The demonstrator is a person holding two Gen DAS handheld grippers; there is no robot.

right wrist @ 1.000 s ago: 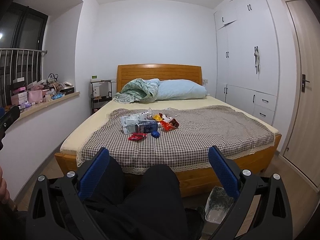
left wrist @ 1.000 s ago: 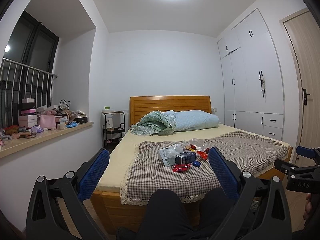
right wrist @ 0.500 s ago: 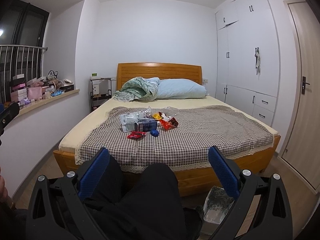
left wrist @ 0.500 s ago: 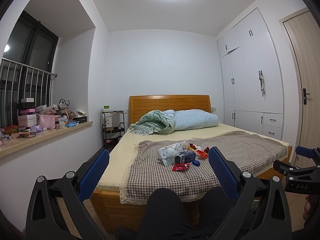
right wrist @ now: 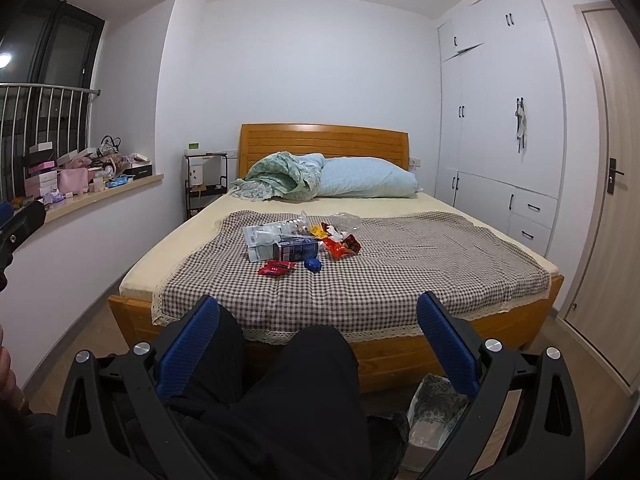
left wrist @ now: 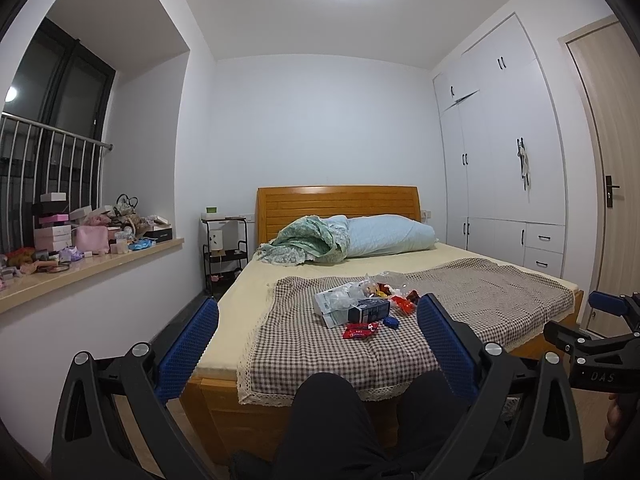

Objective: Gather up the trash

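Approach step, nothing picked yet: left gripper (left wrist: 318, 334) & right gripper (right wrist: 318, 334) both held spread, empty; reach needed to mid-frame wrapper pile (right wrist: 298, 242) on brown-checked cloth (right wrist: 400, 264), then to patterned bin (right wrist: 434, 410) lower right.

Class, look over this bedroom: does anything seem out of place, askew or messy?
Yes. Wrappers and a small carton lie in a heap on the checked cloth over the bed, where litter does not belong. An upper wardrobe door also hangs crooked, its lower edge slanting.
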